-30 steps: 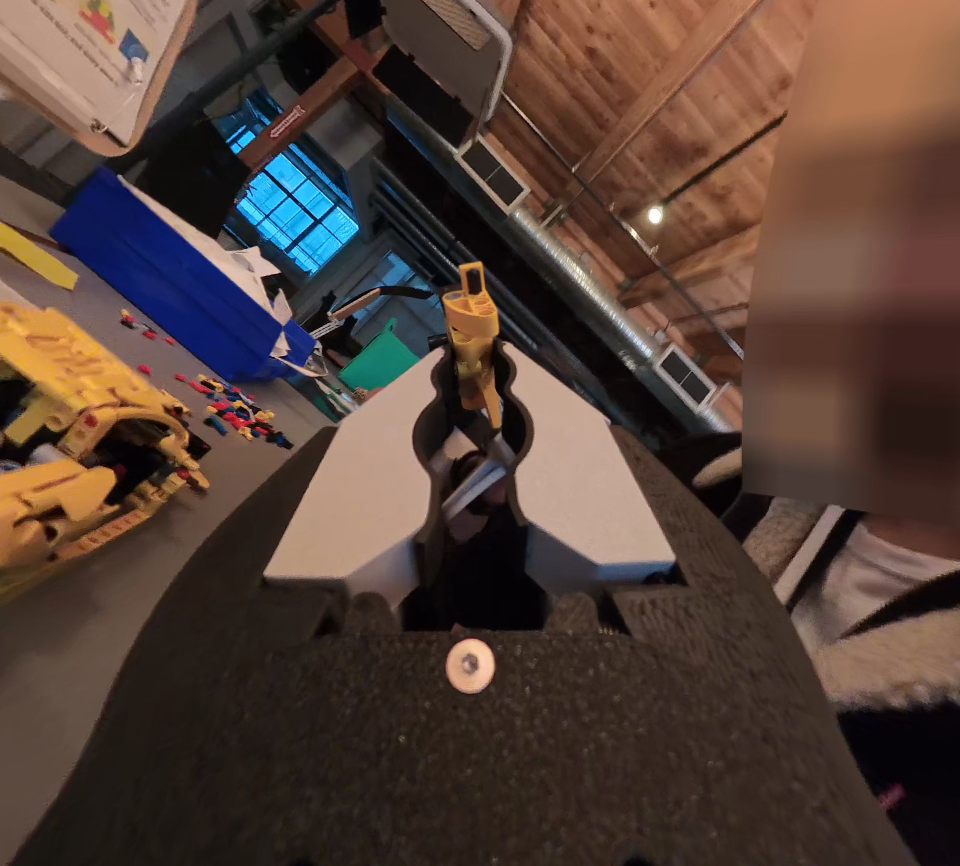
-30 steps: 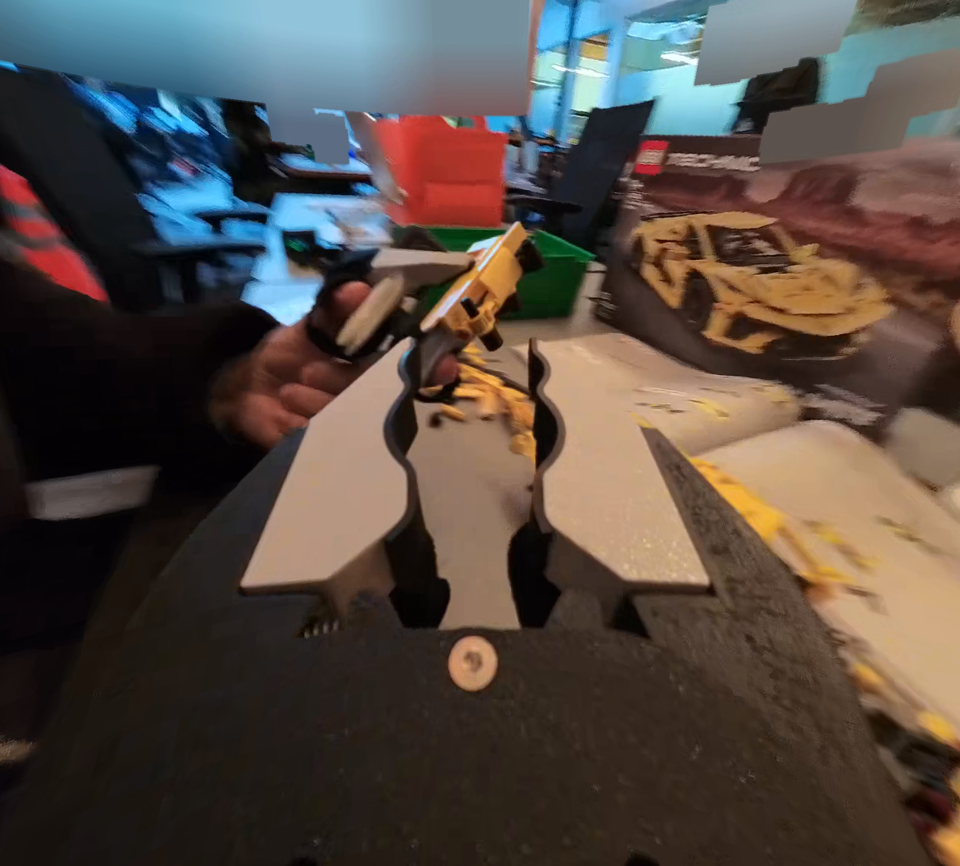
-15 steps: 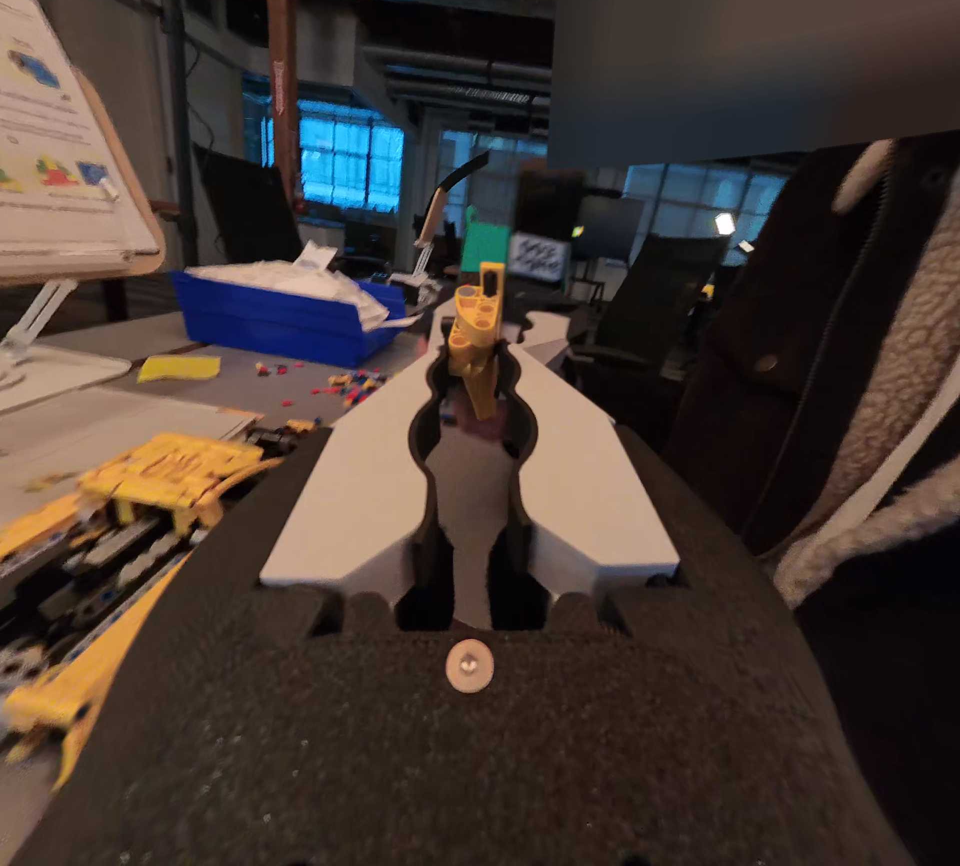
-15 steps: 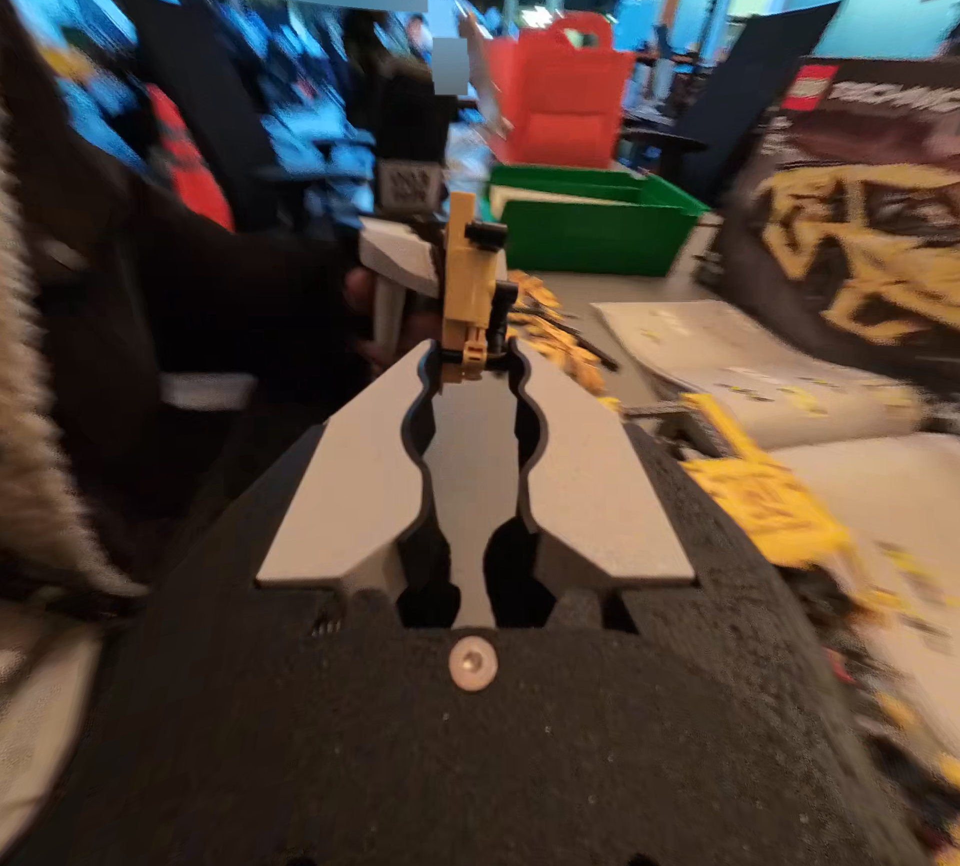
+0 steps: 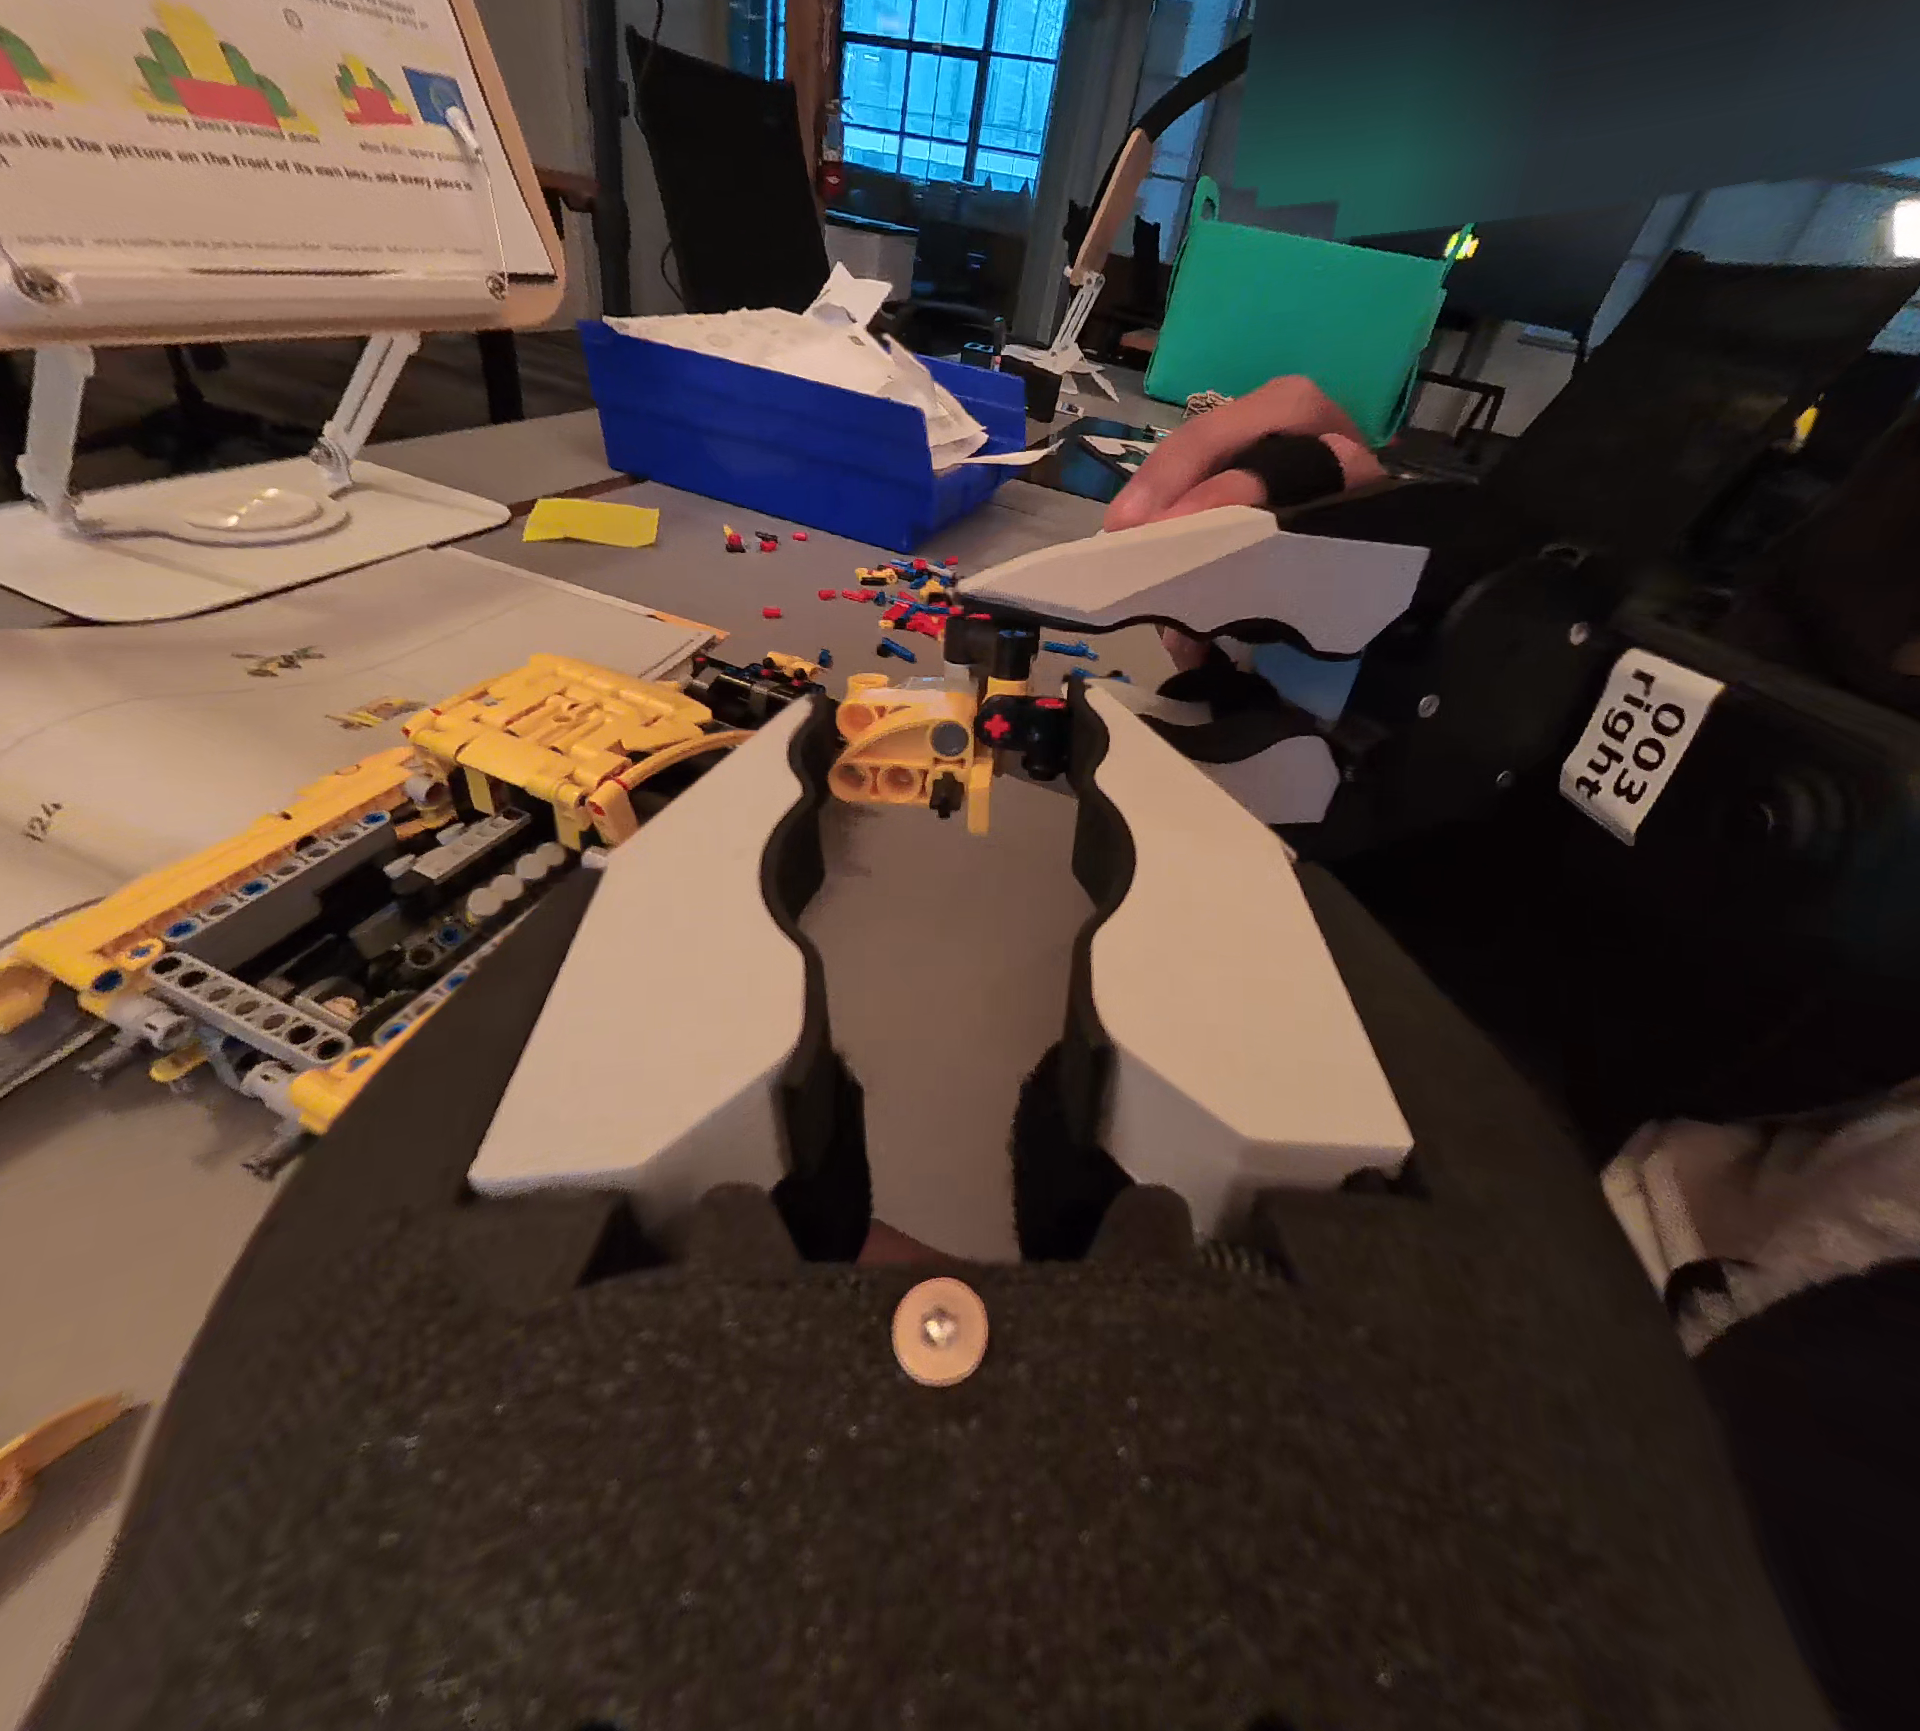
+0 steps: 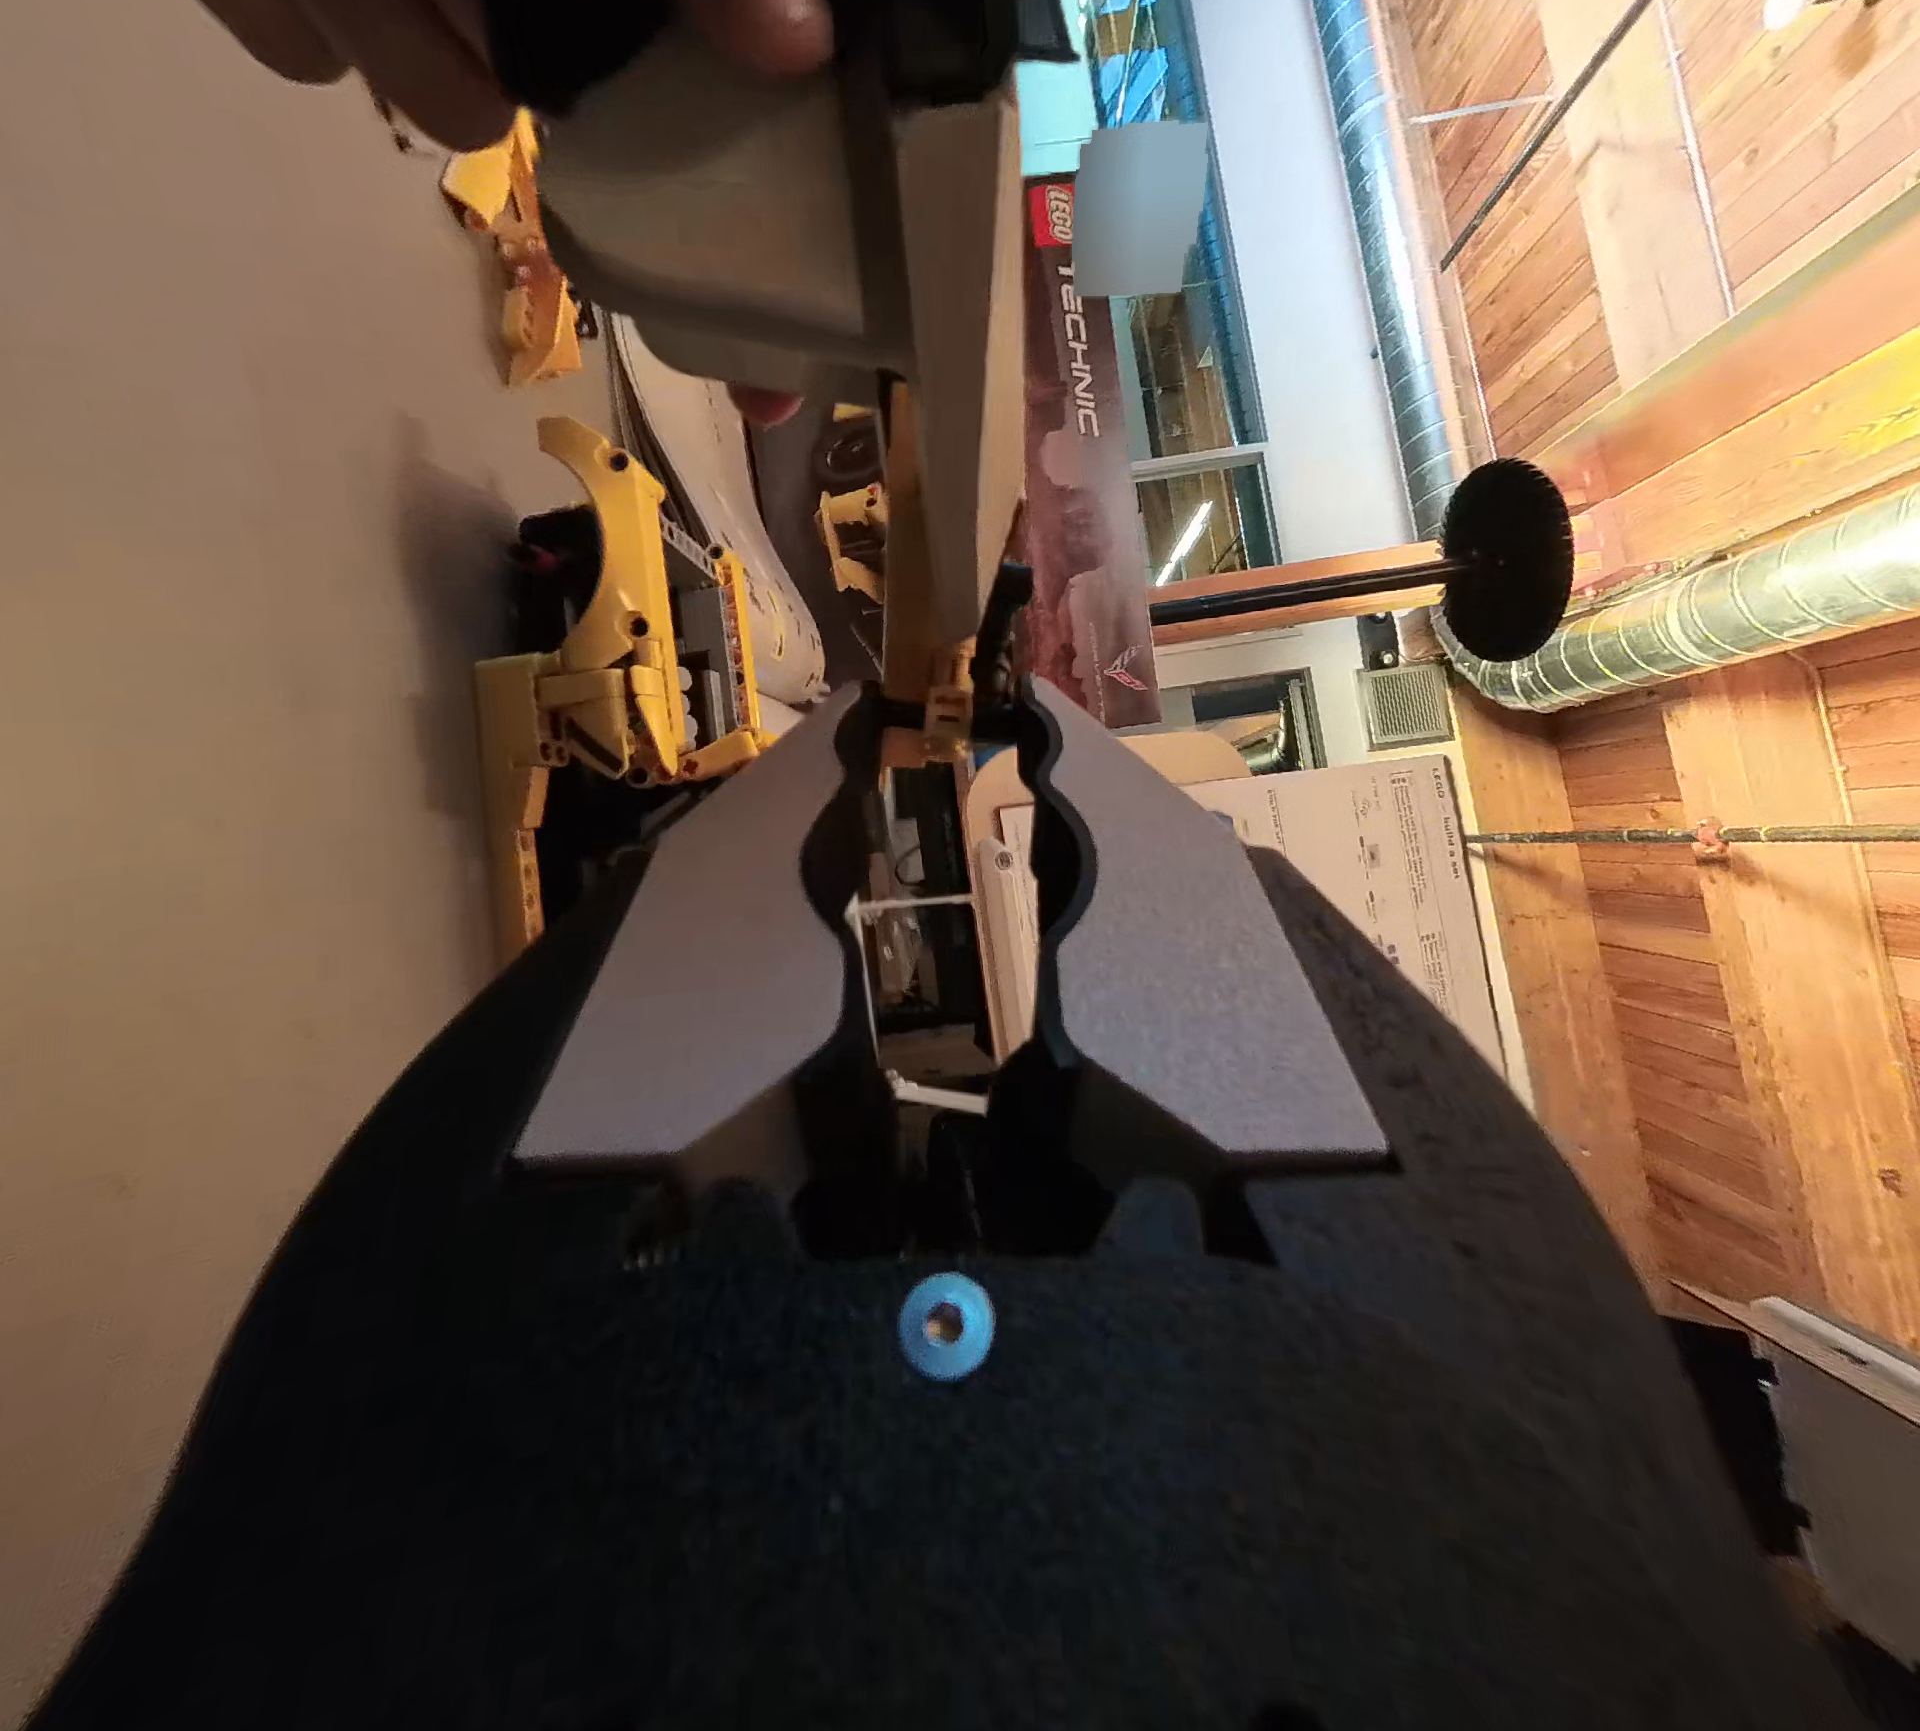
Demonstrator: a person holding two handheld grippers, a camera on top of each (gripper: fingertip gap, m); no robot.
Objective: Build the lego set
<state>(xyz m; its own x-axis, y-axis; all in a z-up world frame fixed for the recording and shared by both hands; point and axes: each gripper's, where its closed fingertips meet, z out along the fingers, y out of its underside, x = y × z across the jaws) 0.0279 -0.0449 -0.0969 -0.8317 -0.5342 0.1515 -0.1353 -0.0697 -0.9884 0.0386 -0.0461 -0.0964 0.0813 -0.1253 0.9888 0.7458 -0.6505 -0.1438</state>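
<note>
Far left on my left wrist view sits the instruction sheet [image 5: 239, 50] on its white stand, with an open booklet [image 5: 260, 694] flat on the grey table [image 5: 623, 538] below it. Next comes the partly built yellow car chassis [image 5: 343, 860], lying on the booklet's near edge. Behind it stands the blue bin [image 5: 790, 455], with loose small parts [image 5: 894, 590] scattered in front.

At centre is the small yellow sub-assembly [image 5: 914, 751], held in the air just beyond the chassis. My left gripper [image 5: 940, 725] has its fingers spread — the piece sits between the tips, and I cannot tell whether either tip touches it. My right gripper [image 5: 1039, 653] comes in from the right, rolled on its side, and pinches the black-and-red end of the piece; the right wrist view shows those fingers [image 6: 790, 808] closed onto it at the tips.

Step in hand, as I judge it: hand-over of the sub-assembly between grippers. Next move calls for keeping the right-hand pinch firm, clearing the left gripper, then aligning the piece's pins with the chassis — pin orientation must be checked first.
</note>
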